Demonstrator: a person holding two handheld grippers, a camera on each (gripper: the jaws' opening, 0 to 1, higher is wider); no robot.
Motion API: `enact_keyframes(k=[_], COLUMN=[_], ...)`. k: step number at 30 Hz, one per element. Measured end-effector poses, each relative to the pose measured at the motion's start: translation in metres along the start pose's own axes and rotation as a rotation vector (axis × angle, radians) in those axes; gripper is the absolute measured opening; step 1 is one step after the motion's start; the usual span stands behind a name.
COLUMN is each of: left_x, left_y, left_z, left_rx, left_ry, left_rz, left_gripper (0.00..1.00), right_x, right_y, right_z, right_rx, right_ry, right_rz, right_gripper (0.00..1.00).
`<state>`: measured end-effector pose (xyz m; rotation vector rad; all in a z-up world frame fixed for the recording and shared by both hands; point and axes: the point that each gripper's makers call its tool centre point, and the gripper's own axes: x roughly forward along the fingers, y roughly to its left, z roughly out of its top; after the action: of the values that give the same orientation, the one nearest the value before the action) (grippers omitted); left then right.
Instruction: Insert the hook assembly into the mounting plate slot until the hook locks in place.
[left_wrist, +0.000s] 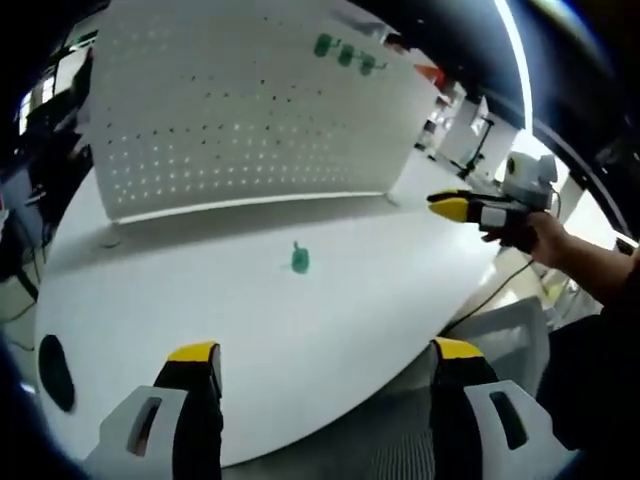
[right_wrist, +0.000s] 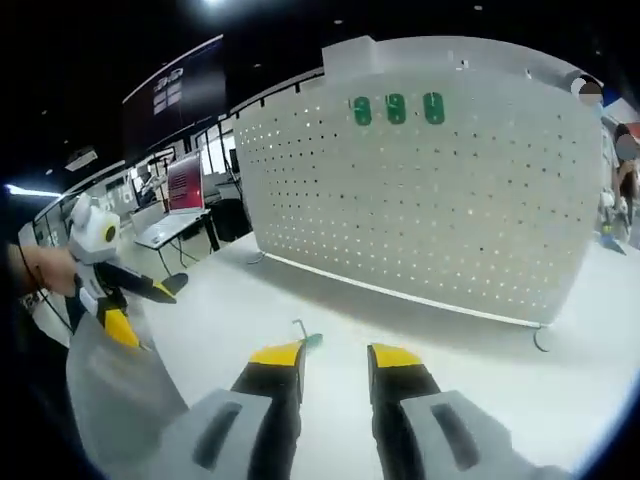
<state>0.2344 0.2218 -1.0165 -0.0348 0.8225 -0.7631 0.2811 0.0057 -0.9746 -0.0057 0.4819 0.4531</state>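
Left tongs (left_wrist: 318, 365) hang over the near edge of the white surface (left_wrist: 250, 310), jaws spread wide, released, nothing btwn them. Right tongs (right_wrist: 335, 358) sit low over the surface too, yellow-tipped jaws parted by a narrow gap, nothing gripped; a person's hand (left_wrist: 545, 235) holds them at the right side in the left gripper view. In the right gripper view the left tongs show at the far left, yellow tips pointing right.

The green hook assembly (left_wrist: 300, 259) lies alone on the surface, roughly mid-way btwn the tongs and the board, apart from both. In the right gripper view it lies just beyond the right tongs' left jaw tip, a thin wire end sticking up; can't tell if tip and hook touch.

Farther back stands the white perforated mounting plate (left_wrist: 250, 110), upright on small feet. Three green hooks (right_wrist: 396, 108) sit in a row near its top edge.

A dark oval spot (left_wrist: 55, 372) marks the surface near the left edge. Desks w/ a red-lit screen (right_wrist: 185, 183) stand beyond, left of the plate.
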Motion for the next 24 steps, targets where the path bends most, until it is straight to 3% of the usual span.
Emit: enact_keyframes(k=[7,10,15,24], left_x=[-0.002,-0.002,0.000,0.004], left_y=[-0.001,-0.001,-0.001,-0.002], left_z=[-0.008,-0.011,-0.017,-0.019], left_rx=[-0.010,-0.022,-0.032,-0.058], left_ry=[0.013,0.014,0.023,0.033], left_rz=[0.005,0.006,0.003,-0.007], left_gripper=[0.85,0.85,0.85,0.85], right_x=[-0.002,-0.004,-0.010,-0.010], right_y=[0.012,0.019,0.026,0.032], right_z=[-0.010,-0.022,-0.039,-0.055], right_rx=[0.010,0.070,0.056,0.062], right_ry=[0.019,0.034,0.069,0.117], right_rz=[0.039,0.077,0.100,0.126], right_gripper=[0.23,0.23,0.23,0.23])
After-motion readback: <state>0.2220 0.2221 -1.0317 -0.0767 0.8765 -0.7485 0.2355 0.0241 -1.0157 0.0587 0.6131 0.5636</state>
